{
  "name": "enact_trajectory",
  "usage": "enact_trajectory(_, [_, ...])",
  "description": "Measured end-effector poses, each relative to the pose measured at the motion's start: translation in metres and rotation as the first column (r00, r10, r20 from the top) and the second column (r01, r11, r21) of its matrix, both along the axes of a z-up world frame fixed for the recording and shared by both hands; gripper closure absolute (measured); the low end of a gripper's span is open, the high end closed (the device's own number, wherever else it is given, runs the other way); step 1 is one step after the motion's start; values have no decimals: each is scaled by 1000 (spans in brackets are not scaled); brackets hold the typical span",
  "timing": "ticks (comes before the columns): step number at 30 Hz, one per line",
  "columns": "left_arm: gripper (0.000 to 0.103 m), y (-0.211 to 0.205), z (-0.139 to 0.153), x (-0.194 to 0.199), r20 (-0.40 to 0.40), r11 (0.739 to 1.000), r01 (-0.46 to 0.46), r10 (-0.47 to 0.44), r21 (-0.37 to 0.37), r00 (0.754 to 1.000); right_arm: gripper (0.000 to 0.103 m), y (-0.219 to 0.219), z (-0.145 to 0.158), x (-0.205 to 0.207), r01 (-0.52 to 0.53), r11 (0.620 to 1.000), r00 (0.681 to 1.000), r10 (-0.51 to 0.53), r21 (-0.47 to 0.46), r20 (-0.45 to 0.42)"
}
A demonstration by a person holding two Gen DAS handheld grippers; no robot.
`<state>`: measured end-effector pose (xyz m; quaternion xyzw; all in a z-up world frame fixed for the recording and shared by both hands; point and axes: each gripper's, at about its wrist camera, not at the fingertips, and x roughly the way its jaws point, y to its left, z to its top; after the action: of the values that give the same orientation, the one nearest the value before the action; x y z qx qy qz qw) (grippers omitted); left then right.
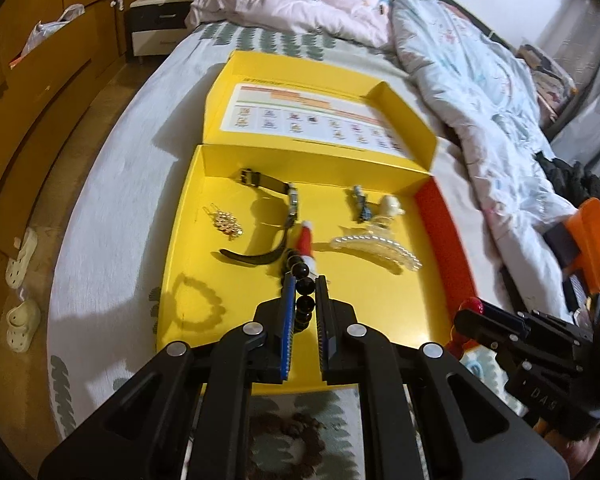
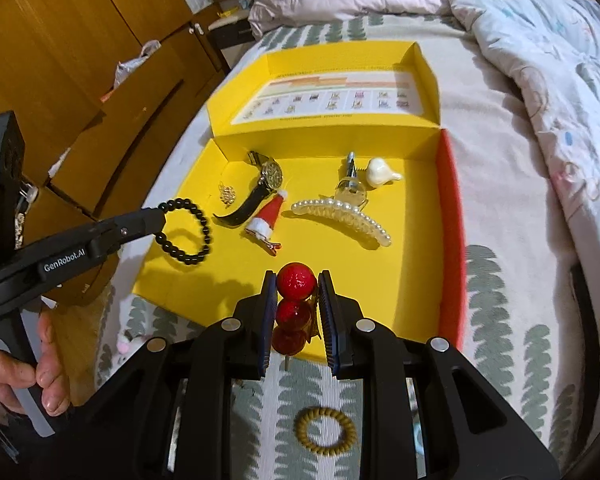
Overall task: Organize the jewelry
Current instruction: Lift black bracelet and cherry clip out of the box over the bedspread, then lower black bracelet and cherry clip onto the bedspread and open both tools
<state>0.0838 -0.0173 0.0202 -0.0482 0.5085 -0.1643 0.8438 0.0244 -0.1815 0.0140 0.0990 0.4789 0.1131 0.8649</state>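
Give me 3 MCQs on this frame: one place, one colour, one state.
1. Where is the coil hair tie?
A. In the box
B. On the bedsheet outside the box
C. In the right gripper

2. What colour are the beads of the bracelet?
A. Black
B. White
C. Gold

3. What is the right gripper doing?
A. Open, empty
B. Shut on the watch
C. Shut on the red ball clip

Key: 1 B, it lies on the leaf-print sheet short of the yellow box; 2 A, glossy black beads hang from the left gripper; 3 C, both pads press the red balls.
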Motion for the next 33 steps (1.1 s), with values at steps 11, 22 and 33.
enact_trajectory(11, [93, 11, 26, -69, 44, 998, 56, -55, -21, 998, 80, -60, 12, -67, 109, 994, 994, -109, -9, 0])
enact_trajectory(22, [93, 29, 19, -137, 45, 996, 88, -88, 4, 995, 80, -165, -40, -105, 303, 953, 946, -300, 10, -124])
enact_trajectory(33, [93, 48, -23, -180, -36, 996, 83, -84, -14, 996, 81, -195, -83, -84, 369, 927, 900, -373, -61, -225])
